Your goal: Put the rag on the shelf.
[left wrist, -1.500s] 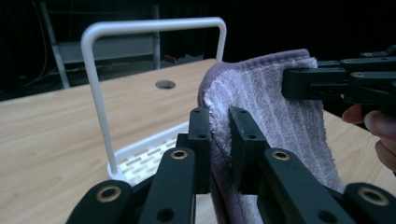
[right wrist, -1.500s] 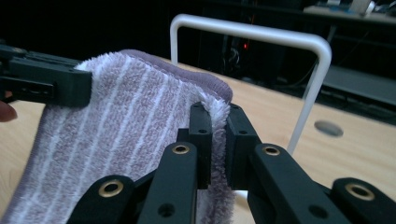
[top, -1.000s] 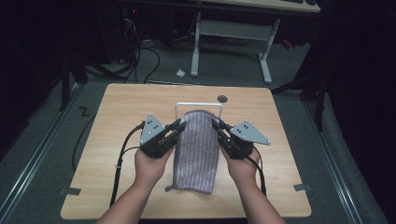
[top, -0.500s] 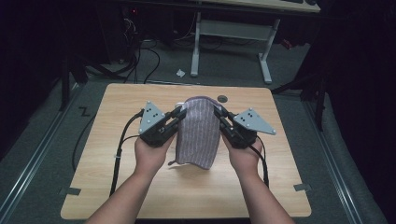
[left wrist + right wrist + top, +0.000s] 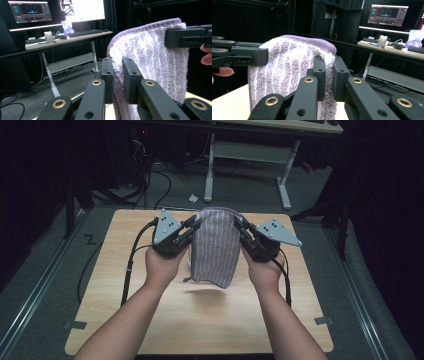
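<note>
- The high view looks forward and down on the counter (image 5: pixel 150 320) from above the person's side.
- Each gripper view sits close behind its own jaws, facing the striped towel (image 5: pixel 155 57) (both share it), opposite ways across it.

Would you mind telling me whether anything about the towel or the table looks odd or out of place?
Nothing stands out. The striped purple towel hangs evenly off the table, pinched at its top corners by the left tool and the right tool, with no tear or spill visible.
</note>
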Tool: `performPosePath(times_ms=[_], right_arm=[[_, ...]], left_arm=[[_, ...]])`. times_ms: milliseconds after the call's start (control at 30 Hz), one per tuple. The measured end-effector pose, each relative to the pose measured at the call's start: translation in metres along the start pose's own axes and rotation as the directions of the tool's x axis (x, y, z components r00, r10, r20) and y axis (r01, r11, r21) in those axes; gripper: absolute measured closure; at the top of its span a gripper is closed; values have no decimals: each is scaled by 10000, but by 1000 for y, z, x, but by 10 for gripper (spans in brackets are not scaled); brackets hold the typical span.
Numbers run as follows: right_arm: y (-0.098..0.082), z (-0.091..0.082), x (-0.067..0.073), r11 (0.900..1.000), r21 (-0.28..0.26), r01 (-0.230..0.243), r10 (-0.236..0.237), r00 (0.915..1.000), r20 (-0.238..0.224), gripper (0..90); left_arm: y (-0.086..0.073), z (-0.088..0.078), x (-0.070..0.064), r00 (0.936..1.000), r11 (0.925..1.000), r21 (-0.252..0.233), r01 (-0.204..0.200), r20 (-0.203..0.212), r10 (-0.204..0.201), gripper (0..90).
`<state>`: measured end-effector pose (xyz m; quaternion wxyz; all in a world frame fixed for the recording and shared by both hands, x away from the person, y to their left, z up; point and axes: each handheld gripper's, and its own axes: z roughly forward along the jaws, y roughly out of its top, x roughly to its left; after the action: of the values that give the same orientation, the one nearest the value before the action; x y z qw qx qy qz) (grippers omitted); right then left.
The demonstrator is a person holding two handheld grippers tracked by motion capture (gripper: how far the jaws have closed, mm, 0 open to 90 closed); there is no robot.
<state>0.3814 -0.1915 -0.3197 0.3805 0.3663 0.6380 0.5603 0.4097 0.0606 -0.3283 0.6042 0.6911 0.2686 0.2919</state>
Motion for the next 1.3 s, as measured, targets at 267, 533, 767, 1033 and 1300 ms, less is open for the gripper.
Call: performPosePath(times_ms=[267,533,767,1033,1300], right_arm=[[8,18,-12,9999,32,-164,164,9998,68,837],[14,45,-19,9990,70,-440,440,9990,18,837],[14,63,-25,9986,290,-437,434,9990,116,838],[14,82,-37,9976,570,-394,381,9990,247,837],[14,103,-54,9941,915,-588,561,9979,327,837]], left_arm=[[4,18,16,9999,9999,-13,135,-39,-135,804],[11,27,34,9994,9997,35,237,-260,-236,803],[13,39,47,9992,9998,81,164,-360,-161,803],[11,60,61,9978,9976,439,530,-418,-511,802],[13,84,71,9978,9961,753,451,-514,-413,796]])
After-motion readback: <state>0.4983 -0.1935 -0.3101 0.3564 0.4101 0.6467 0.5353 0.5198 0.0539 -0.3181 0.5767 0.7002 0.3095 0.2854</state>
